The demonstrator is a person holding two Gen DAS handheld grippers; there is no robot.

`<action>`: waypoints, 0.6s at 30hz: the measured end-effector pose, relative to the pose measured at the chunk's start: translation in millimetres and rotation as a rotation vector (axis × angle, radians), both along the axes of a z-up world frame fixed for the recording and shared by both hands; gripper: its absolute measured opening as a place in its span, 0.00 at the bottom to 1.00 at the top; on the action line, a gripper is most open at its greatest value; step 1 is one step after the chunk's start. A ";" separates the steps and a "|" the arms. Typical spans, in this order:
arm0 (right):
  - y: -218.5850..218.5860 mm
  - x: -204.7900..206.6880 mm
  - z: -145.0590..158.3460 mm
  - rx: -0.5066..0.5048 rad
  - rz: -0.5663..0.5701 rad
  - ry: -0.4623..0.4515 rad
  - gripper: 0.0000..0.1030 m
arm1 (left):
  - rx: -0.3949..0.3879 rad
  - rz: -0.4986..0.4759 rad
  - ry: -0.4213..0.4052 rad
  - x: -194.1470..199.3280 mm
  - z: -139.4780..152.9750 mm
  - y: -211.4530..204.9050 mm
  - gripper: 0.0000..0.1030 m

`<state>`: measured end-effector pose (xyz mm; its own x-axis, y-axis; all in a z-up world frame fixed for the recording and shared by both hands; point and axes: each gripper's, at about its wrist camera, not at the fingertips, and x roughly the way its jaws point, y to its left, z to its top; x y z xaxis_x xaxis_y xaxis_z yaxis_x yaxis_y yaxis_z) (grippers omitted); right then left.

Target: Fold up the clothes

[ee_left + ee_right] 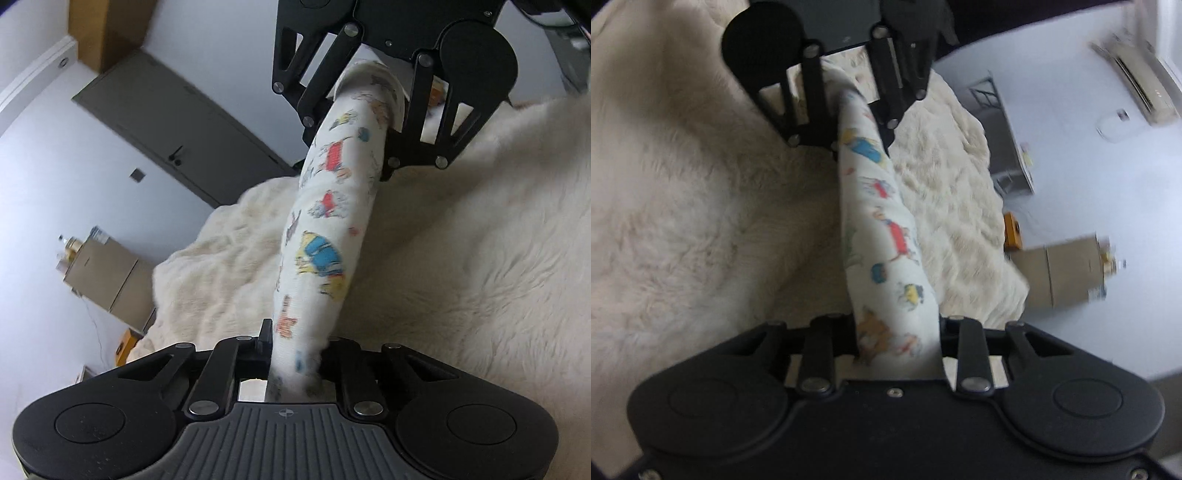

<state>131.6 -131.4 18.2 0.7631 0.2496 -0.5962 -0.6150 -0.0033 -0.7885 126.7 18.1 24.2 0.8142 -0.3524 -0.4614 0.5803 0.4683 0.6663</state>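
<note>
A white garment [325,229] printed with small coloured cartoon figures hangs stretched in a narrow band between my two grippers, above a cream furry blanket [461,258]. In the left wrist view my left gripper [295,343] is shut on one end of the cloth, and the right gripper [369,122] grips the far end at the top. The right wrist view mirrors this. The right gripper [897,328] pinches the garment [882,229] at the bottom, and the left gripper [860,129] holds the other end above the blanket [683,221].
The blanket covers a bed whose edge drops to a pale floor. A grey door [177,129] and a tan cabinet [103,273] with small items on top stand beyond it. An orange object [1012,229] sits by the bed, and an air conditioner [1137,85] hangs on the wall.
</note>
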 end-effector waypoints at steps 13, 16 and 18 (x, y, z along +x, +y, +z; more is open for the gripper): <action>159.3 29.5 75.8 0.071 0.224 0.112 0.25 | 0.076 0.238 -0.043 -11.9 62.8 161.7 0.13; 228.3 41.0 64.2 0.129 0.292 0.040 0.25 | 0.179 0.346 -0.110 -10.0 53.4 211.9 0.13; 270.6 45.6 55.8 0.180 0.324 -0.025 0.25 | 0.307 0.443 -0.254 -12.0 41.0 248.0 0.13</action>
